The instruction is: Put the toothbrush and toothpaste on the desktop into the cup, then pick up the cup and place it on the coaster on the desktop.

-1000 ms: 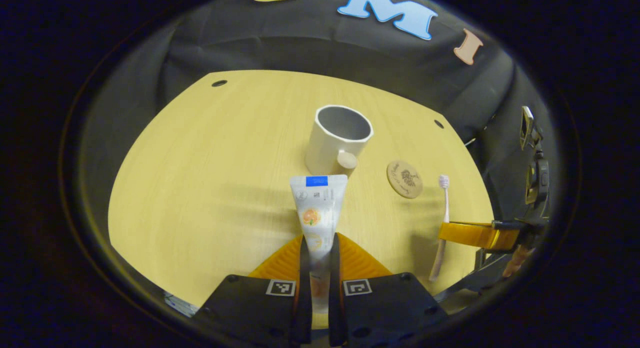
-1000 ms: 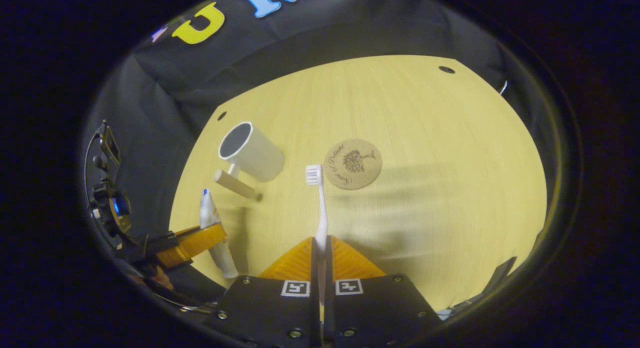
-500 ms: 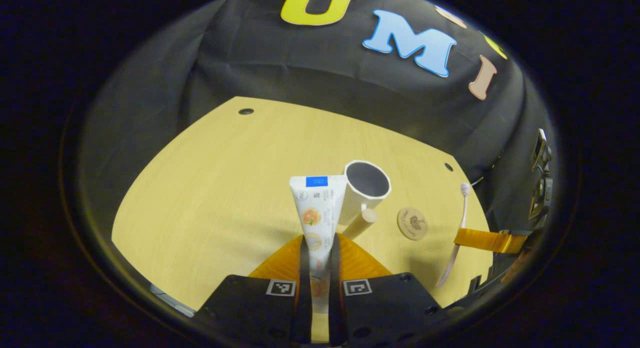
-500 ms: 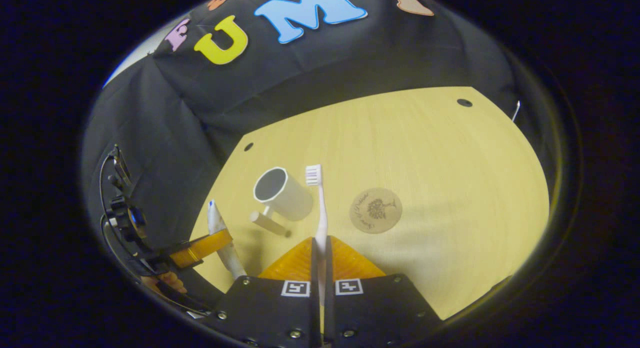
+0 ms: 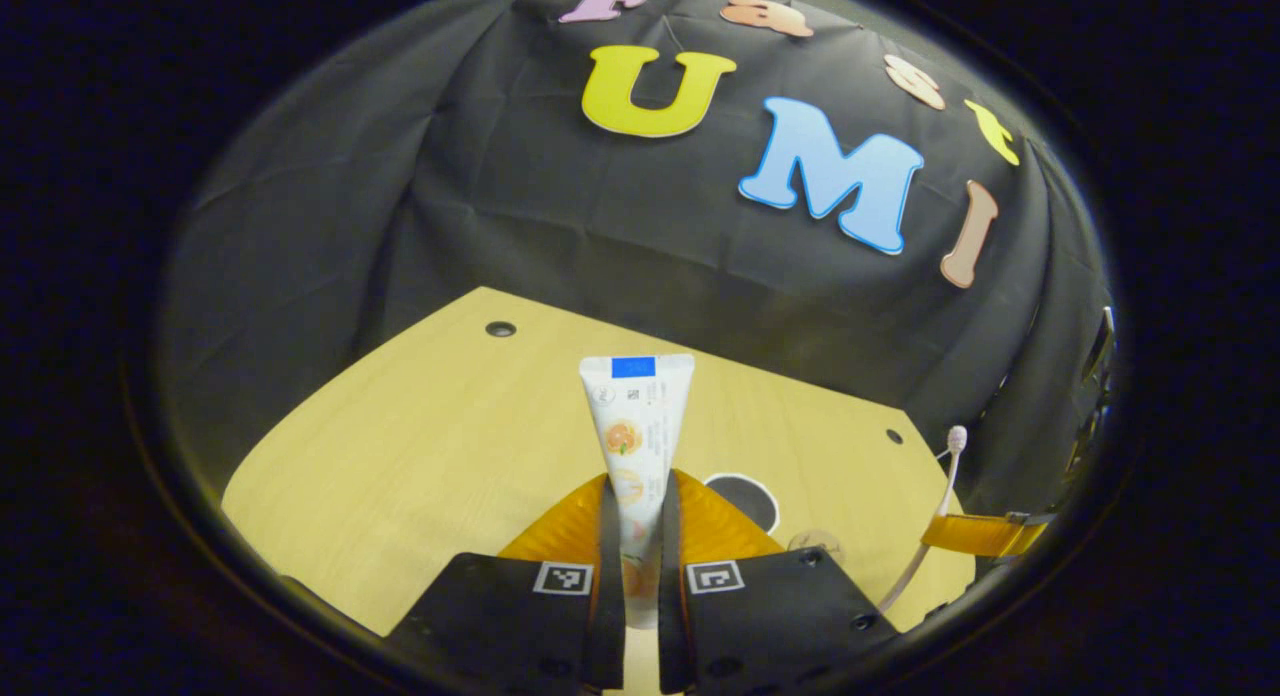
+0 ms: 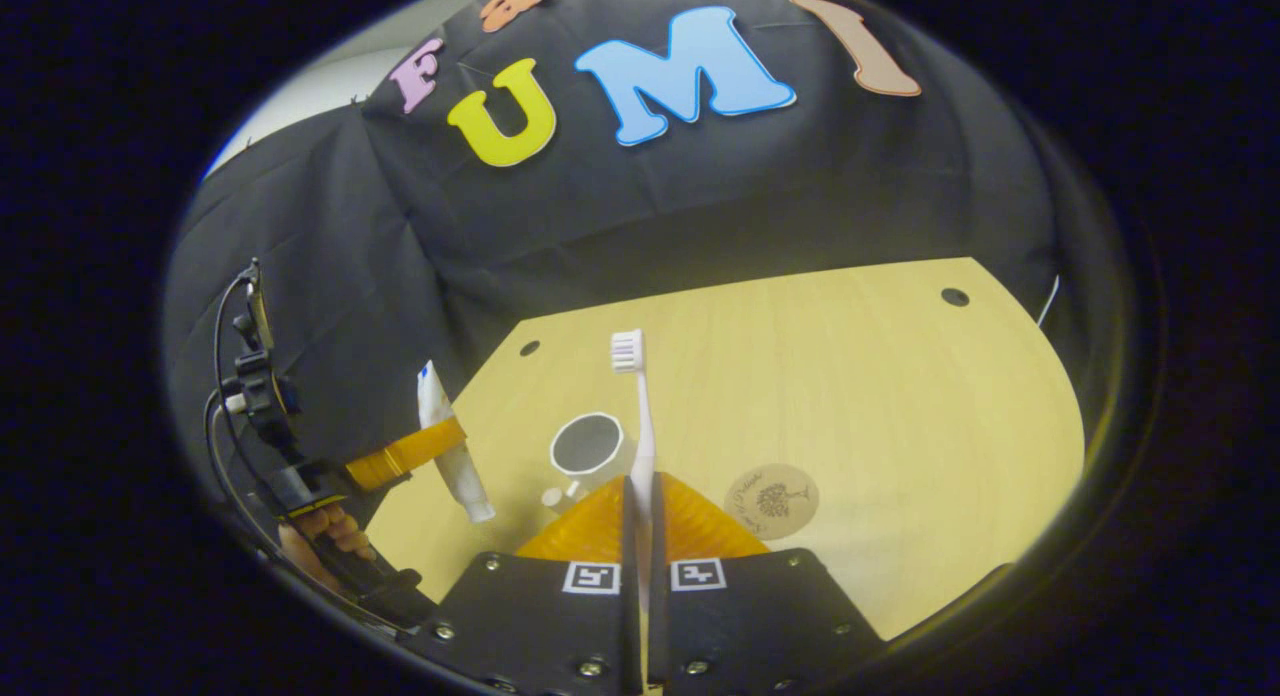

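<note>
Both grippers raised, tilted upright since earlier. Left gripper (image 5: 632,536) fingers clamp toothpaste (image 5: 634,426); right gripper (image 6: 640,536) fingers clamp toothbrush (image 6: 640,426). Cup (image 6: 588,444) below on worktop (image 6: 850,396), beside coaster (image 6: 771,500). Risk: both crowd rim, tip cup.

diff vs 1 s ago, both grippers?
Both grippers rose and tilted up: cup and coaster slid down in both views, more wall showing. Nothing taken or released: left gripper still clamps the toothpaste, right gripper the toothbrush. Cup and coaster unmoved on the desktop.
</note>
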`<state>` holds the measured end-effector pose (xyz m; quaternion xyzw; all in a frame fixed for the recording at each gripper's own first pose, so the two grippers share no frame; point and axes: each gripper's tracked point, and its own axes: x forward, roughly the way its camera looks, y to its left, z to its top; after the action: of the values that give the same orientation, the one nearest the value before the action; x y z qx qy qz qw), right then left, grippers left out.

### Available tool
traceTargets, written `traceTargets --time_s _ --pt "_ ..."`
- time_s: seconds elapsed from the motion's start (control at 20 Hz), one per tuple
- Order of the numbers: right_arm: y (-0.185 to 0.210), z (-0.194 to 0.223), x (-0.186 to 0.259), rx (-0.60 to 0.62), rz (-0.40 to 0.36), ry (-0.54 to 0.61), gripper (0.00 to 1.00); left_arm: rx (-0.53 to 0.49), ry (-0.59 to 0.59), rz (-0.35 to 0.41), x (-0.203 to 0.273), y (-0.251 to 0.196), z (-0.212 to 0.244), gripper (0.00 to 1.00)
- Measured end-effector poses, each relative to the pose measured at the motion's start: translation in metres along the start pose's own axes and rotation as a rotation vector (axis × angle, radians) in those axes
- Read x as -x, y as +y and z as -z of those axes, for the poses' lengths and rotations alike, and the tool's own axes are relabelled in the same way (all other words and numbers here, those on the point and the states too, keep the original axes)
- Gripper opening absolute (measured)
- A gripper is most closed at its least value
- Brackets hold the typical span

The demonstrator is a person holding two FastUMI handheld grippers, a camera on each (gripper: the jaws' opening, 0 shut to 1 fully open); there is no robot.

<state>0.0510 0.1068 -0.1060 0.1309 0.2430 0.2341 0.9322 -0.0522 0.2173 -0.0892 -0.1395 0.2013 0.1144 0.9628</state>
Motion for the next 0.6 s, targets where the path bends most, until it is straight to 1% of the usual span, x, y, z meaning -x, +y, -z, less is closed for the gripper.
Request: traceTargets --time_s 0.1,0.35,0.6 --pt "0.003 -0.005 0.001 0.001 -0.005 -0.011 0.04 -0.001 -0.050 0.019 -0.012 -0.008 -0.015 0.20" --pt "0.005 -0.017 0.004 0.015 -0.009 -0.045 0.04 0.015 -0.150 0.097 -0.038 -0.035 -0.041 0.19" --pt "-0.002 -0.017 0.003 0.019 0.015 -0.040 0.04 0.018 -0.185 0.176 -0.064 -0.066 -0.048 0.19"
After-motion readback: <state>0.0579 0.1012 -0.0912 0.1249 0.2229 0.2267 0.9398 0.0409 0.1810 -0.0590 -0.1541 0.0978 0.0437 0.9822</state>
